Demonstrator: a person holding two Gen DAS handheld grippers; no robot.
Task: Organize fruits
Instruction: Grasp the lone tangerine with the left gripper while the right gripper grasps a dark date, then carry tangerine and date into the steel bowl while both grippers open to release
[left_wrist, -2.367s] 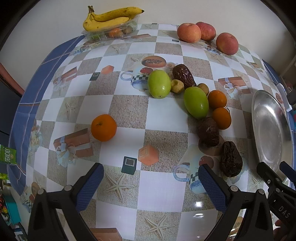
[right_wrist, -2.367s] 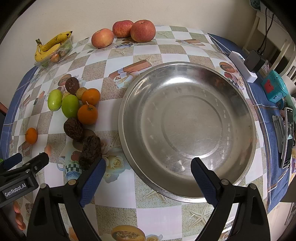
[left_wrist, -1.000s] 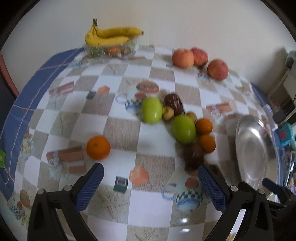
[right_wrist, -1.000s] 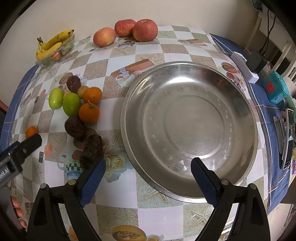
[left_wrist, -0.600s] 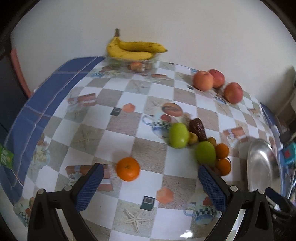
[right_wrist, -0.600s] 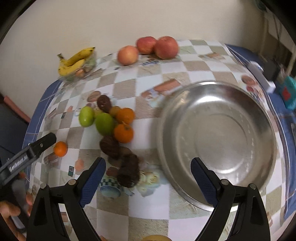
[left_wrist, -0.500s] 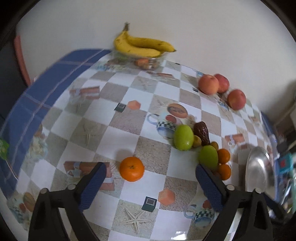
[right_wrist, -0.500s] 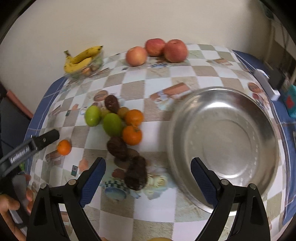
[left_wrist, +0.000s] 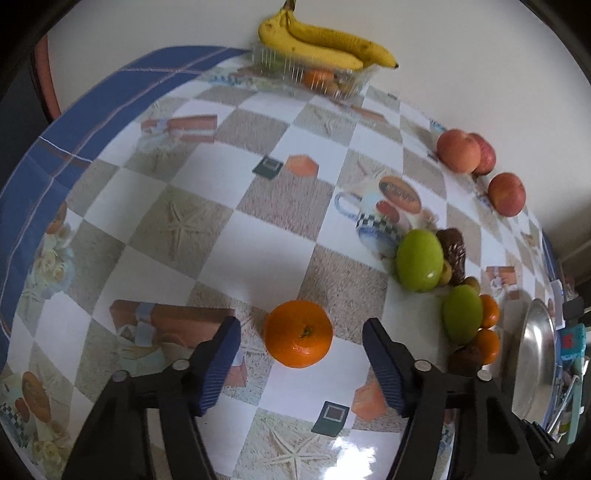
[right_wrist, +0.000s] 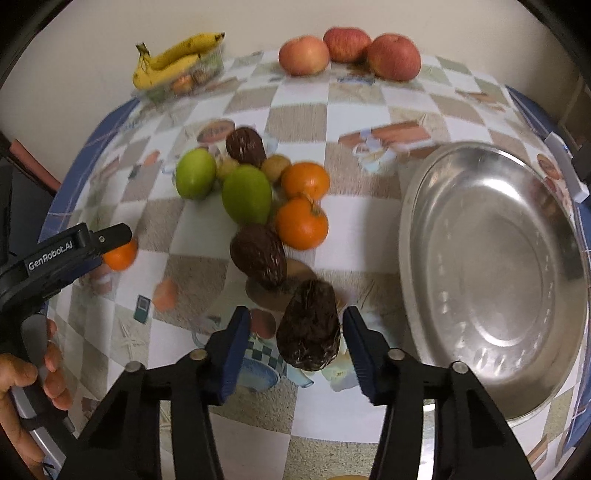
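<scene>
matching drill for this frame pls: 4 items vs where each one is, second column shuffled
Items:
1. lone orange
2. dark wrinkled fruit
3. bananas
4. steel bowl

Places:
A. on top of a clear tray by the wall
B. between the closing jaws of the left gripper
C. empty, right of the fruit cluster
D. between the closing jaws of the right gripper

Pairs: 1-B, 2-D, 3-A, 4-C
</scene>
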